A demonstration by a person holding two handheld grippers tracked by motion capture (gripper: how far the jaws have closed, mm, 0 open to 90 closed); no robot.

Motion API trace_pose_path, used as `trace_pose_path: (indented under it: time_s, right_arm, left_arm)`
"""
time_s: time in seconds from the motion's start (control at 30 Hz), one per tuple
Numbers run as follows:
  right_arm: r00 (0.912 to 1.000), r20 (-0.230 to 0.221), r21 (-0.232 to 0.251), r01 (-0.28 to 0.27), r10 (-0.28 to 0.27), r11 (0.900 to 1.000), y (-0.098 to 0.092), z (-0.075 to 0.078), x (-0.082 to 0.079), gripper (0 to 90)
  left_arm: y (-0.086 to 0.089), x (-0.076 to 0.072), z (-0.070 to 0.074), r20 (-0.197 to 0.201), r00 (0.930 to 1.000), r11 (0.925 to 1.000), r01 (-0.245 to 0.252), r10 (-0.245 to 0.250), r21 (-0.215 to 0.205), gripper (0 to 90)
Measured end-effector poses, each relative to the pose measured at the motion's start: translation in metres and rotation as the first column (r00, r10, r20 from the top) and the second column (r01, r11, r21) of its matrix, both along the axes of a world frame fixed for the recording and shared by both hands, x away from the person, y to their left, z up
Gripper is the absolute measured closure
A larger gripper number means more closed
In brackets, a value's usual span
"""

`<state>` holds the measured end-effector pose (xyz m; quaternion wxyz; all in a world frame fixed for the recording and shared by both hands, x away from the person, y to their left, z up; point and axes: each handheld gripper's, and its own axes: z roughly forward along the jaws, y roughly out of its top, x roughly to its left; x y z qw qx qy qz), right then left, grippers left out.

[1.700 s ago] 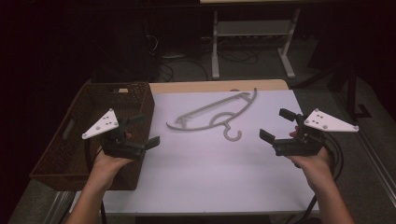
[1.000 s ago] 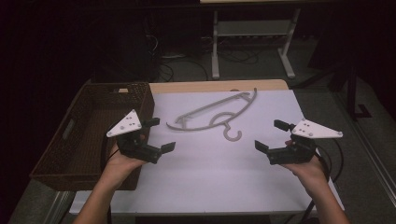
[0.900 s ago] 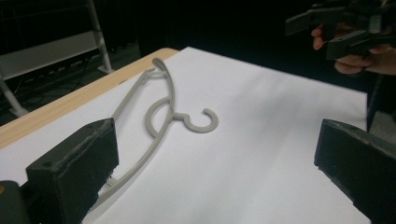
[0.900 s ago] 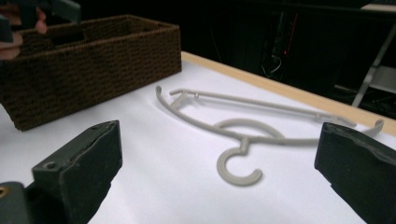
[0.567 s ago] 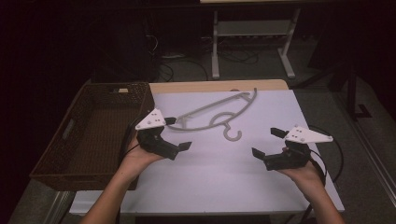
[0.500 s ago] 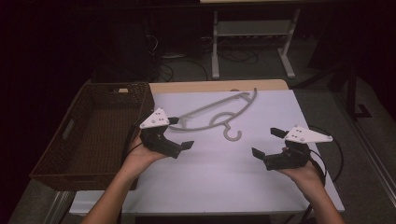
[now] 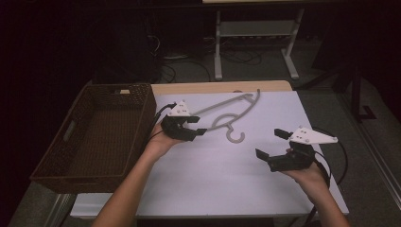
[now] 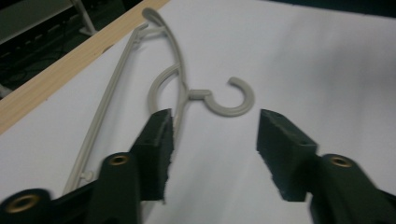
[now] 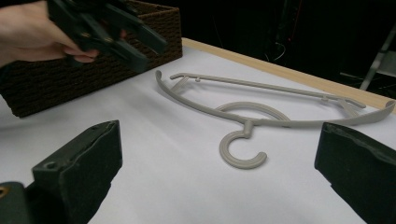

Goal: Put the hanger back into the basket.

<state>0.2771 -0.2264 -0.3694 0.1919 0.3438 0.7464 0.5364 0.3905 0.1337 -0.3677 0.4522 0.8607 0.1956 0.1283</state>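
The left hand-held gripper [image 7: 195,126] hovers low beside the near end of the grey hanger [image 7: 230,111], its jaws half apart and just closing, with nothing between them. The right hand-held gripper [image 7: 270,143] is held level, jaws wide apart, well away from the hanger, which lies flat on the white table [image 7: 222,179] near the wicker basket [image 7: 75,151].

A table [image 7: 283,87] with a light wooden top is seen, most of it covered by a white sheet [image 7: 227,175]. A grey plastic hanger [image 7: 227,111] is laid flat on the sheet near the far edge. A brown woven basket [image 7: 101,137] is placed at the left edge.
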Motion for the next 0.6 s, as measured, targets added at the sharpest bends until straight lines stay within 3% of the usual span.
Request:
trace_pose_path:
  time_s: [0.07, 0.3, 0.43, 0.6]
  right_arm:
    - [1.0, 0.0, 0.002, -0.001, 0.001, 1.0, 0.0, 0.0, 0.0, 0.3]
    - [1.0, -0.001, 0.005, -0.004, 0.004, 1.0, -0.001, 0.0, 0.0, 0.2]
    - [1.0, -0.001, 0.006, -0.007, 0.007, 1.0, -0.001, 0.0, 0.001, 0.2]
    - [0.9999, 0.002, 0.006, -0.011, 0.011, 1.0, -0.001, 0.0, 0.002, 0.2]
  left_arm:
    - [-0.005, 0.013, -0.008, 0.004, 1.0, 0.999, 0.007, -0.007, 0.044, 53.8]
    - [-0.014, 0.038, -0.024, -0.038, 0.9992, 0.9982, 0.016, -0.014, 0.057, 69.1]
    - [-0.016, 0.057, -0.039, -0.077, 0.9965, 0.9972, 0.036, -0.031, 0.065, 73.1]
    - [-0.02, 0.07, -0.053, -0.112, 0.9931, 0.9954, 0.044, -0.034, 0.085, 75.8]
